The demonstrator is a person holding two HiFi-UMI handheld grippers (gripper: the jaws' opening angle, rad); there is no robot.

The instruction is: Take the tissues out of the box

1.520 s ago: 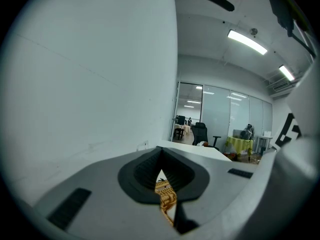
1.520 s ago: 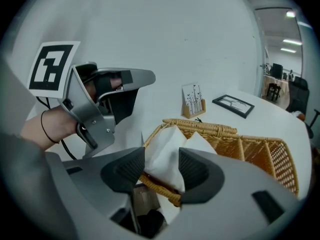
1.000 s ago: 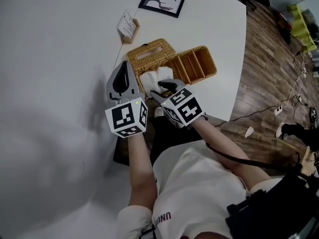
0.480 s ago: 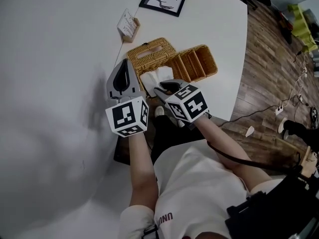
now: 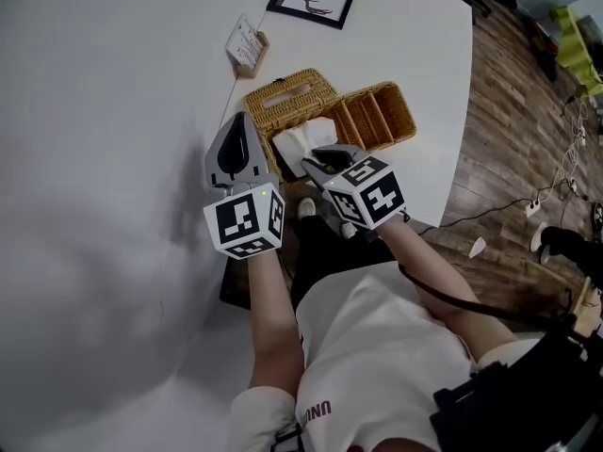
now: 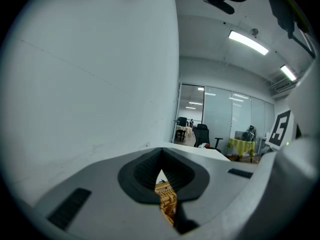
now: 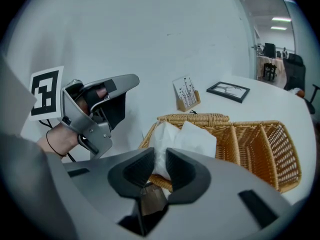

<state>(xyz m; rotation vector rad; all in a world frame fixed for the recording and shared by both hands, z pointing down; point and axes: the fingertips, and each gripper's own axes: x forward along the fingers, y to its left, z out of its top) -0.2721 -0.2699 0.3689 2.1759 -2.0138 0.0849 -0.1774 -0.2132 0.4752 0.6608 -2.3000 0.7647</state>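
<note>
The white paper tissues (image 7: 182, 136) sit in a soft, crumpled bunch in the left end of the woven brown wicker box (image 5: 382, 121), near the middle of the head view. They poke up above its rim. The box's lid (image 5: 285, 97) lies flipped open to the upper left, most likely so the tissues can be reached from the top. The right gripper (image 7: 159, 156) points at the bunch and its fingers are closing on it. White tissue fills the gap between them, so the pull looks about to start. The left gripper (image 5: 239, 125) is held just beside the box, at its left, over the white worktop (image 5: 113, 111). Its fingers are closed with nothing in them. It may be waiting there to steady the box if it slides.
</note>
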